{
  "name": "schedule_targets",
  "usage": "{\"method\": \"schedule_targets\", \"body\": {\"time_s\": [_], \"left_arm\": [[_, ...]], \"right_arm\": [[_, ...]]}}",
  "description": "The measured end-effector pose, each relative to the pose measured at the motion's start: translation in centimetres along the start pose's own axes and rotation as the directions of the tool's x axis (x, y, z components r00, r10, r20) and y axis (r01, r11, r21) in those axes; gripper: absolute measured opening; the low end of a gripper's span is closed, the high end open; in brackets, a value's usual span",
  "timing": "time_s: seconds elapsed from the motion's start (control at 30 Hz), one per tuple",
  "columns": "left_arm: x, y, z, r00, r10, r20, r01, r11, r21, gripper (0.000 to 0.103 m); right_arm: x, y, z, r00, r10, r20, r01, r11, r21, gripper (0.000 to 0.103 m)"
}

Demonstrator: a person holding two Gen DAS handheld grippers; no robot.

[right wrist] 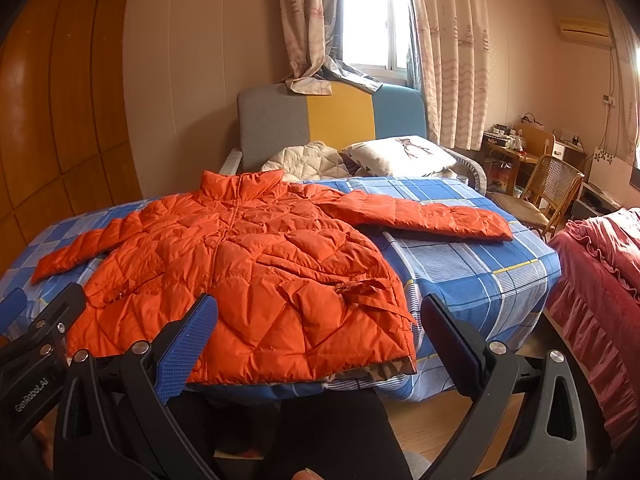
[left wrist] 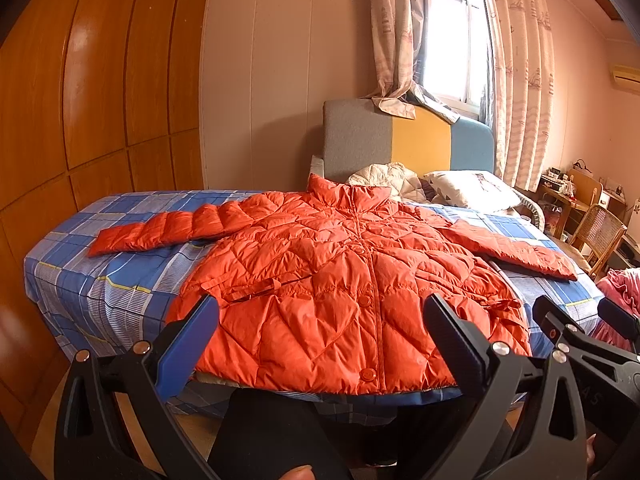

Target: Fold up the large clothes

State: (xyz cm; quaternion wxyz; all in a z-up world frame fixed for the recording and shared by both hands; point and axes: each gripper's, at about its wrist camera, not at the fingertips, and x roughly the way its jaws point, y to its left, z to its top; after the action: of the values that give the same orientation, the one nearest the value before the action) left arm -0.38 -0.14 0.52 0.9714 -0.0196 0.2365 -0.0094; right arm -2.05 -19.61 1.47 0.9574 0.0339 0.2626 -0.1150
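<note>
Nearest each camera, the left gripper and the right gripper are spread wide with nothing between their blue-padded black fingers, both held clear of the cloth just short of the bed's near edge. Directly ahead of them lies the quilted orange puffer jacket, front side up, buttoned closed and flat on the blue plaid bedsheet, its hem at the mattress edge closest to the grippers. One sleeve reaches out to the left, the other sleeve to the right, both resting on the sheet. Beyond the collar sit a cream quilted blanket and a white printed pillow, then the grey, yellow and blue padded headboard, with a curtained window farthest back.
</note>
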Motion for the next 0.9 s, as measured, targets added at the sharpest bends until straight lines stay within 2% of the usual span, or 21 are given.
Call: {"method": "schedule_targets", "body": {"time_s": [0.9], "left_arm": [[0.33, -0.08, -0.25, 1.0, 0.0, -0.016, 0.0, 1.0, 0.003, 0.101]], "right_arm": [[0.24, -0.32, -0.15, 1.0, -0.01, -0.006, 0.01, 1.0, -0.002, 0.1]]}}
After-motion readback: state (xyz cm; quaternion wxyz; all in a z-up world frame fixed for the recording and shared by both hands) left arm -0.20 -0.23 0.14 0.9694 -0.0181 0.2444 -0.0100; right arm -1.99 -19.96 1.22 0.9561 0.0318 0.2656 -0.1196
